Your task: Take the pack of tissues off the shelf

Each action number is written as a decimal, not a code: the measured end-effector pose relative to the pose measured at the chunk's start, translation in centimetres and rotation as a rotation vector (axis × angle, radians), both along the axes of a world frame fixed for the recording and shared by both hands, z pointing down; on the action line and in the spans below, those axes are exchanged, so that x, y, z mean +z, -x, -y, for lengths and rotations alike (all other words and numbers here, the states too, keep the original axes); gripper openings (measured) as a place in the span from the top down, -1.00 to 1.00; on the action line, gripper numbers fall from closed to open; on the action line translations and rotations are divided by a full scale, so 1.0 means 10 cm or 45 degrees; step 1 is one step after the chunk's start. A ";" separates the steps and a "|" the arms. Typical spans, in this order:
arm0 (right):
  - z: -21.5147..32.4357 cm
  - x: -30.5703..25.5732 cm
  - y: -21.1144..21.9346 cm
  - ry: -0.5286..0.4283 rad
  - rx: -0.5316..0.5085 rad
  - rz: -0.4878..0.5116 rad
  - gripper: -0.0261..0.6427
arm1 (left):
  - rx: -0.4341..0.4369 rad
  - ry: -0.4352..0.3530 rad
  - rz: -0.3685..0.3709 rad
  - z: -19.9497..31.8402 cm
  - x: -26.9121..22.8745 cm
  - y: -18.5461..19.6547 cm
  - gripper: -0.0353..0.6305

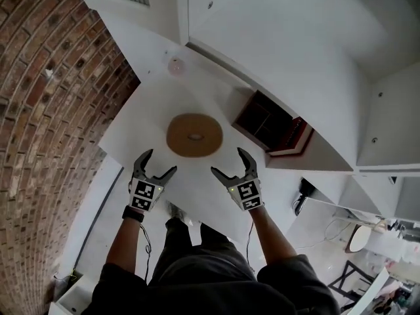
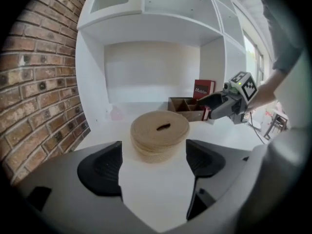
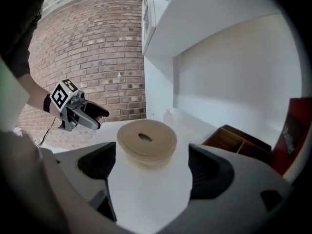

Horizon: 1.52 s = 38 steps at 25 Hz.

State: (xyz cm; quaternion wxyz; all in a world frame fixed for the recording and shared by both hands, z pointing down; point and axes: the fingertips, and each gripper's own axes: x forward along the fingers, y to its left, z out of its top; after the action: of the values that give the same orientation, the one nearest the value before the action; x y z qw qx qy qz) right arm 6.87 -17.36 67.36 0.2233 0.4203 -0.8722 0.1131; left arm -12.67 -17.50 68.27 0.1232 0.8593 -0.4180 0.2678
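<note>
Left tongs (image 1: 161,161) and right tongs (image 1: 227,161) hover wide open, empty, just short of the round woven pack of tissues (image 1: 194,135), likely for a two-sided lift; it sits untouched on the shelf (image 1: 147,107).

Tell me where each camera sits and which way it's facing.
Head view: on the head, looking steeply down at the counter; forearms, left gripper, right gripper show.
Left gripper view: on that gripper, facing the shelf; its open jaws, right gripper.
Right gripper view: on that gripper, facing the brick wall; its open jaws, left gripper.
All share the round woven box.
</note>
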 end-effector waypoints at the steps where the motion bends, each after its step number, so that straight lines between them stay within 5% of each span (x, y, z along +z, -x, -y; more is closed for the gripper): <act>1: -0.02 -0.13 -0.02 -0.017 0.012 0.011 -0.47 | -0.011 -0.018 -0.013 -0.02 -0.11 0.02 -0.32; 16: -0.31 -1.57 -0.23 -0.278 0.156 0.096 0.18 | -0.020 -0.296 -0.132 -0.19 -1.56 0.09 0.22; 26: -0.54 -1.98 -0.31 -0.368 0.225 0.127 0.70 | -0.026 -0.388 -0.162 -0.35 -1.95 0.16 0.49; 32: -0.58 -2.08 -0.38 -0.401 0.263 0.135 0.92 | -0.053 -0.435 -0.179 -0.42 -2.09 0.22 0.84; 38: -0.59 -2.10 -0.38 -0.397 0.279 0.140 0.92 | -0.041 -0.431 -0.192 -0.46 -2.09 0.22 0.89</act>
State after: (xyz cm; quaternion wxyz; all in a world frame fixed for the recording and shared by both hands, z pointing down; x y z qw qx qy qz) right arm 10.62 -11.47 46.33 0.0940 0.5353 -0.8391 0.0228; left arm -14.90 -12.91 47.39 0.0121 0.8786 -0.4604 0.1264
